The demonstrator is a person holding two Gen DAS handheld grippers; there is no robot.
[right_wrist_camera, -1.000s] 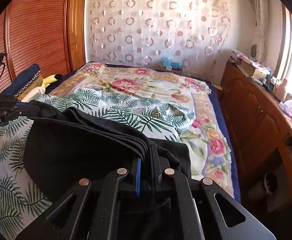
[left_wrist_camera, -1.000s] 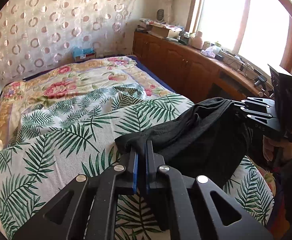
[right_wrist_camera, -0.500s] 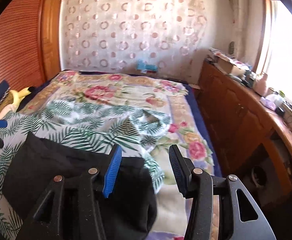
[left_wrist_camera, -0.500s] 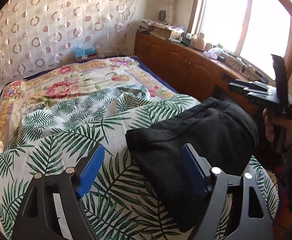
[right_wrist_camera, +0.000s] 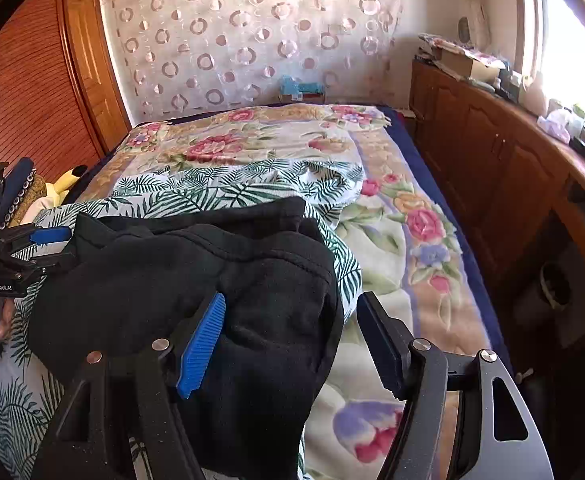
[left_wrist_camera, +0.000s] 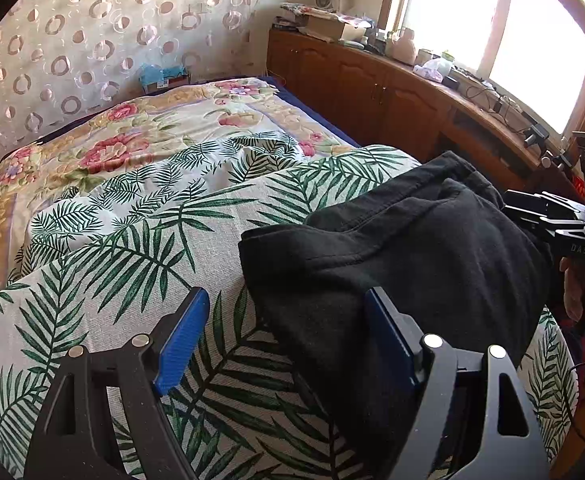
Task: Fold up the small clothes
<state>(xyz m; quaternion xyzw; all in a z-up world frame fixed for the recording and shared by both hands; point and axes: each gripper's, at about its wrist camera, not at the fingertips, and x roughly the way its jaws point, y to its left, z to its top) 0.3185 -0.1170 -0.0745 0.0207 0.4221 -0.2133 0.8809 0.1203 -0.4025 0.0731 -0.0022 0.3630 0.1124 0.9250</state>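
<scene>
1. The left gripper stands wide open with nothing pinched; its right blue pad lies against the near-left edge of the black garment, its left pad over bare bedding.
2. The right gripper has just been opening and grips nothing: the garment's near-right corner bulges between the jaws, the left blue pad resting on cloth, the right pad clear of it.
3. The black garment lies in a thick folded bundle on the palm-leaf blanket at the near end of the bed, its long axis running left to right between the two grippers.
4. Each gripper sits at its own end of the bundle, so neither is clearly nearer (the left looks slightly more outside the edge).
5. Beyond, the floral quilt runs to the far wall; a wooden cabinet lines the right side.
6. Judging by this, the next fold would bring one end across toward the other.
</scene>
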